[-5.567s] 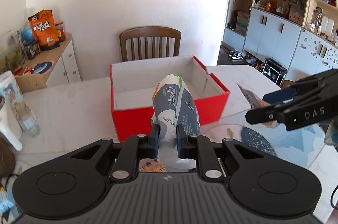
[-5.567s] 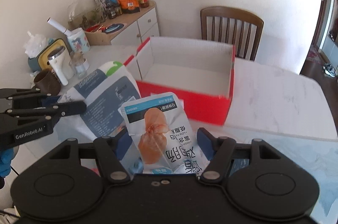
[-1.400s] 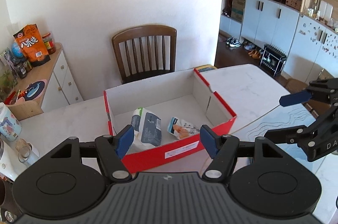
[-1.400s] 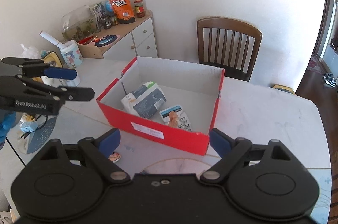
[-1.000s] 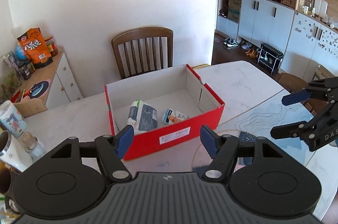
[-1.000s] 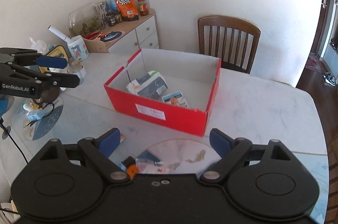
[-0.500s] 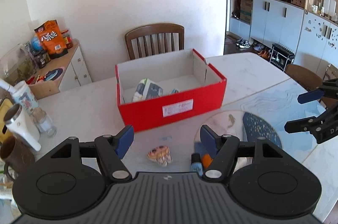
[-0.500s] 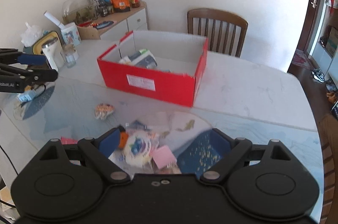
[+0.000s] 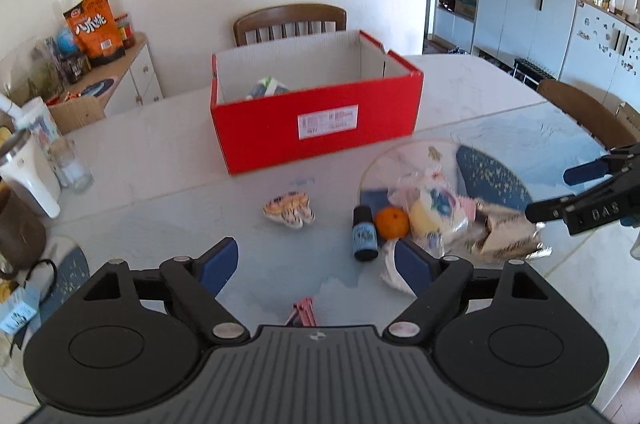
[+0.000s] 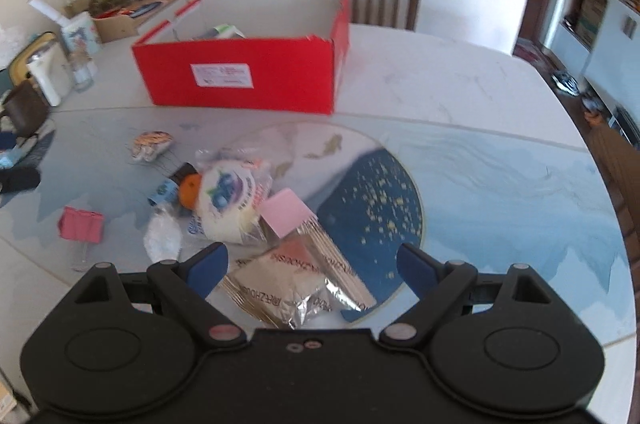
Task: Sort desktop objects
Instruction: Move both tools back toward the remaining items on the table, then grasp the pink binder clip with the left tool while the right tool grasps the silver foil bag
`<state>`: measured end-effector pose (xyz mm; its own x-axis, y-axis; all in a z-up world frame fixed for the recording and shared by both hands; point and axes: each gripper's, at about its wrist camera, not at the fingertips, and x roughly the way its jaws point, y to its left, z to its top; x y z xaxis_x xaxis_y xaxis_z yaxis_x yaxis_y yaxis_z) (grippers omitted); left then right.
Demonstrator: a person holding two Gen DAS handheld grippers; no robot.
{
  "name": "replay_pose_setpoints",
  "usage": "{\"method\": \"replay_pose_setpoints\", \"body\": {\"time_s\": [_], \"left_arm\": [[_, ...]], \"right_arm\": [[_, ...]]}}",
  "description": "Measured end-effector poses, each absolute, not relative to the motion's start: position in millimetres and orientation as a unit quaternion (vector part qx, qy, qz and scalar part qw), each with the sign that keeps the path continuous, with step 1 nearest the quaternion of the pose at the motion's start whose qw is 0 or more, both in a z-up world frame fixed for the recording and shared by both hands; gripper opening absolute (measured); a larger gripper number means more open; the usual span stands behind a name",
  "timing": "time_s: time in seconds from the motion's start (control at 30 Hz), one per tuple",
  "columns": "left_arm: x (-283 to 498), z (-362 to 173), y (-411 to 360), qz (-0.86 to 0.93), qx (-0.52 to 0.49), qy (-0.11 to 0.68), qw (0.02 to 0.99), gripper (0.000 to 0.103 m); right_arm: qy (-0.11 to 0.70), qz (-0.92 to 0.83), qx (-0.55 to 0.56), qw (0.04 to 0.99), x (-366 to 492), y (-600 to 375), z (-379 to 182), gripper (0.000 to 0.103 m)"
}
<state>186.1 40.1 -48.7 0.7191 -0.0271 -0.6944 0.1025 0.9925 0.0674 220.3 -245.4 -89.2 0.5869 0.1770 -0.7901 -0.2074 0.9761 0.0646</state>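
Observation:
A red box (image 9: 316, 127) (image 10: 240, 75) stands on the table with snack bags inside. Nearer lies a heap: a small blue bottle (image 9: 365, 234), an orange (image 9: 393, 222), a clear bag with a round blue-printed snack (image 10: 230, 199), a pink block (image 10: 289, 212), a silver foil packet (image 10: 296, 288) and a striped wrapped sweet (image 9: 290, 209). A pink clip (image 10: 80, 224) lies apart at the left. My left gripper (image 9: 316, 264) is open and empty, above the table before the heap. My right gripper (image 10: 312, 262) is open and empty, over the foil packet.
A white jug (image 9: 28, 175), a glass (image 9: 74, 165) and a brown mug (image 9: 18, 228) stand at the table's left. A wooden chair (image 9: 290, 21) is behind the box, a sideboard (image 9: 104, 79) at the far left. Another chair (image 9: 584, 111) is at the right.
Both snack bags were let go into the red box. Both grippers, now open and empty, pulled back and down toward the heap of small objects.

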Motion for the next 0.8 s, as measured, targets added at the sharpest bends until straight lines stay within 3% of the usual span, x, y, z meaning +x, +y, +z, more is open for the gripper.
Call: {"method": "replay_pose_setpoints", "body": {"time_s": [0.1,0.37,0.8], "left_arm": [[186.7,-65.0,43.7,-0.031,0.047,0.385,0.921,0.097],[190.2,-103.4,56.8,-0.011,0.030,0.427,0.903,0.097],[193.1,-115.0,55.1,-0.021,0.044,0.437,0.898,0.097]], "right_arm": [[0.446,0.085,-0.012,0.891,224.0,-240.2,-99.4,0.091],[0.457,0.038,-0.003,0.889,237.2,-225.1,-122.7,0.091],[0.480,-0.012,0.001,0.877,255.1,-216.2,-149.3,0.091]]}}
